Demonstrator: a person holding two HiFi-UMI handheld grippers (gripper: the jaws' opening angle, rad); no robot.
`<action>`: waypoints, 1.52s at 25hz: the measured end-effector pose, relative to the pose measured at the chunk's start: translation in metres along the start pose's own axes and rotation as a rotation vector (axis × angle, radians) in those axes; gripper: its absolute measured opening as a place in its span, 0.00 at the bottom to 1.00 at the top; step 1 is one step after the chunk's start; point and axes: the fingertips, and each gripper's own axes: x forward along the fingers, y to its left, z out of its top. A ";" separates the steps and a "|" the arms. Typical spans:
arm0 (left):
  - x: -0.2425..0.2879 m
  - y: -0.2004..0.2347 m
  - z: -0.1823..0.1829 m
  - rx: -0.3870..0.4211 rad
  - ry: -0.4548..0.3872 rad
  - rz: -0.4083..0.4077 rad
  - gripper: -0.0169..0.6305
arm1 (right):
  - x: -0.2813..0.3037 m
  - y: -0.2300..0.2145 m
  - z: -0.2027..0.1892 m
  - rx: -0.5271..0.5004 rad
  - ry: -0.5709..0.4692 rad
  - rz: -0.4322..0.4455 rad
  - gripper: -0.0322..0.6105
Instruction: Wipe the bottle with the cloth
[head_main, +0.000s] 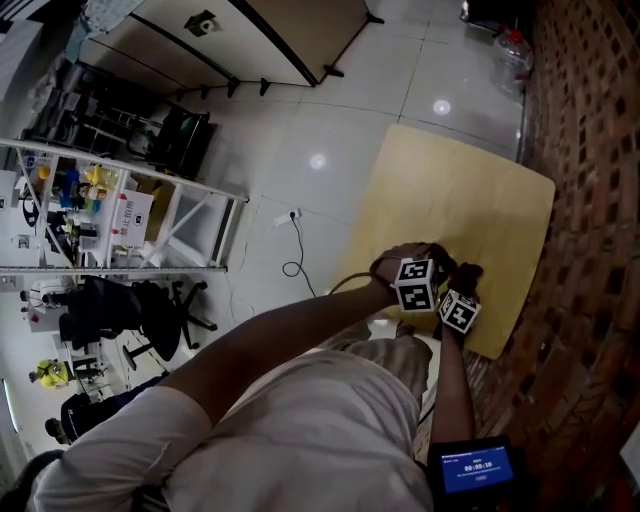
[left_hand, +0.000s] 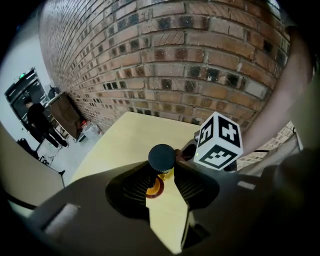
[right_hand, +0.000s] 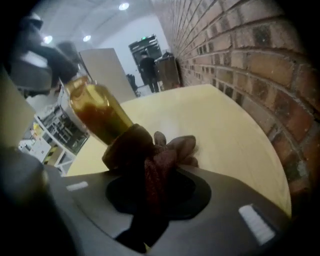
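where the right tool (right_hand: 150, 192) pinches cloth (right_hand: 152, 157) — the bottle (right_hand: 97, 117) touches it.

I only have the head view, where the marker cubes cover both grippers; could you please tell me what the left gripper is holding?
Observer: The left gripper is clamped on the neck of a black-capped, see-through bottle of amber liquid.
Operator: Thank you. Does the right one have the cloth?
Observer: Yes, the right gripper is shut on a bunched, dark red fabric cloth.
Operator: Is the cloth on the bottle?
Observer: It is pressed around the bottle's lower end.
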 end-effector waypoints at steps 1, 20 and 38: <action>0.001 -0.001 0.000 0.002 0.002 0.003 0.28 | 0.004 0.001 -0.006 -0.021 0.027 0.010 0.18; -0.006 0.007 -0.015 0.348 0.037 -0.083 0.47 | -0.084 0.000 -0.002 0.136 -0.181 0.161 0.19; 0.005 0.001 0.000 0.601 0.137 -0.150 0.32 | -0.150 0.035 0.047 -0.002 -0.382 0.272 0.19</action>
